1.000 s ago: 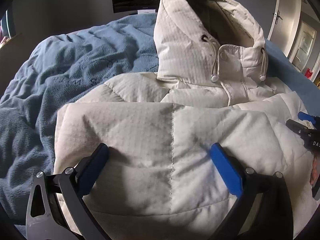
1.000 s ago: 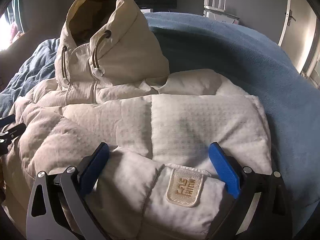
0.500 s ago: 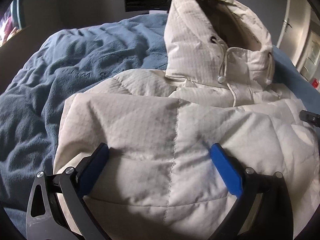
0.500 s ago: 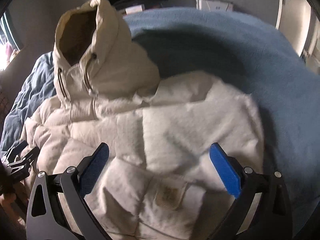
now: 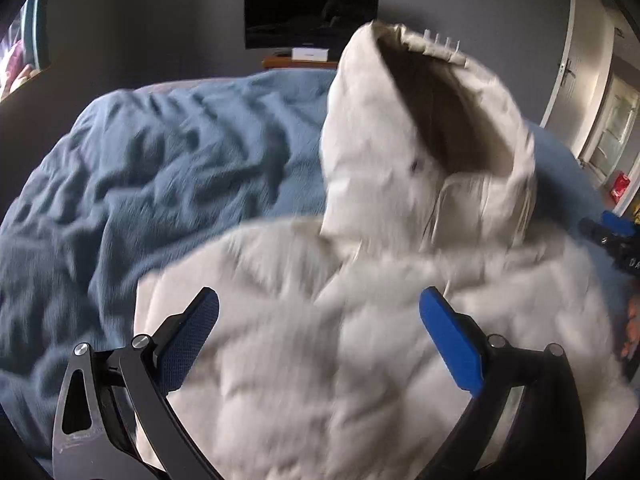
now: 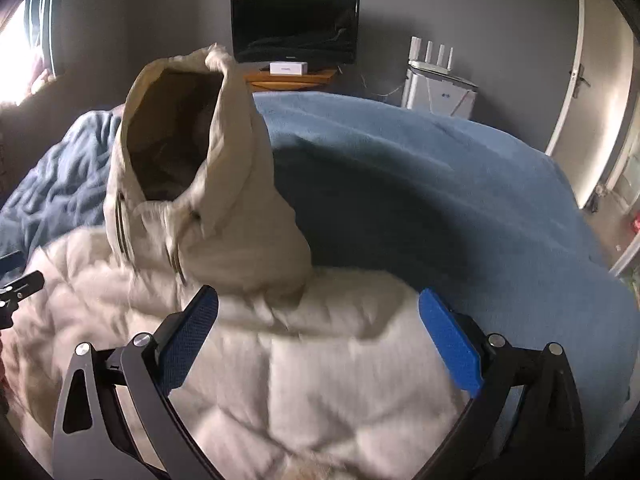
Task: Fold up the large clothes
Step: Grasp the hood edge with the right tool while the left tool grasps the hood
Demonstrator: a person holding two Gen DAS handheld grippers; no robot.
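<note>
Cream-white quilted puffer jacket with a hood [image 5: 360,340] lies on the rumpled blue fleece blanket [image 5: 140,184] covering the bed, body bundled under both cameras, hood [image 6: 192,168] standing upright and gaping open at the far end. Left gripper [image 5: 319,320] has its blue-padded jaws spread wide, nothing between them, hovering over the jacket's body; right gripper [image 6: 319,320] likewise spread wide and empty over the other half. Both views are motion-blurred, so seams and cuffs can't be read. Handling guess: light for its bulk, soft, lofty, springy fill, so folds will puff back unless pressed down; the shell looks smooth and probably slippery, so a shallow pinch may slide off. I'd grab at stitched quilt lines or the hem edge, where fabric is thin enough for a firm bite, one gripper per side. The hood is floppy despite standing; it needs flattening onto the body.
</note>
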